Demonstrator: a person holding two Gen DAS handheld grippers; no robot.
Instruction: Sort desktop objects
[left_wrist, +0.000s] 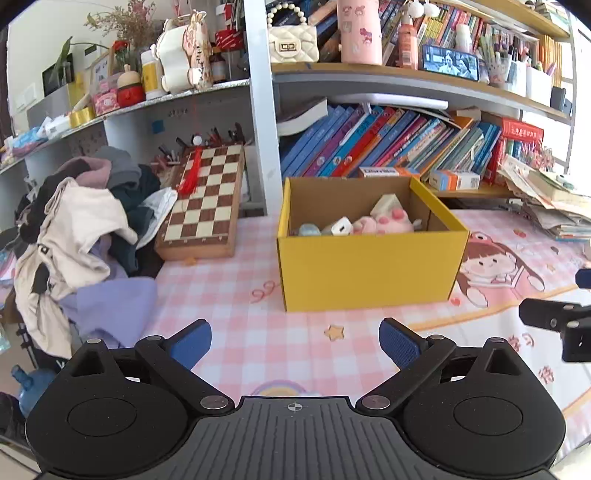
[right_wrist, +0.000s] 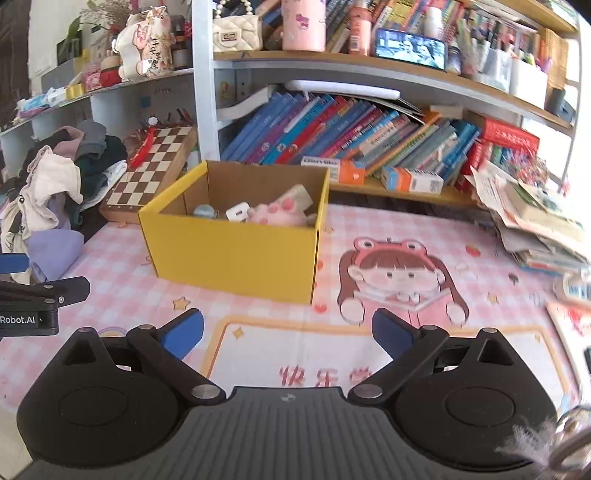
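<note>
Your left gripper (left_wrist: 295, 345) and right gripper (right_wrist: 288, 336) hover spread and empty; careless reaching could nudge the yellow box (left_wrist: 369, 269) askew.

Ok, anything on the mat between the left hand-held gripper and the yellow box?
Nothing: in the left wrist view only bare pink checked mat lies between the open left hand-held gripper and the yellow box.

The box (left_wrist: 369, 269) at frame centre was yellow outside, plain brown inside, holding a pink plush toy (left_wrist: 388, 221) and a white charger (left_wrist: 341, 226). The desk (left_wrist: 258, 332) wore a pink-and-white check cover. At centre left, the chessboard (left_wrist: 207, 199) showed brown and cream squares, a red tassel (left_wrist: 190, 177) across it
</note>
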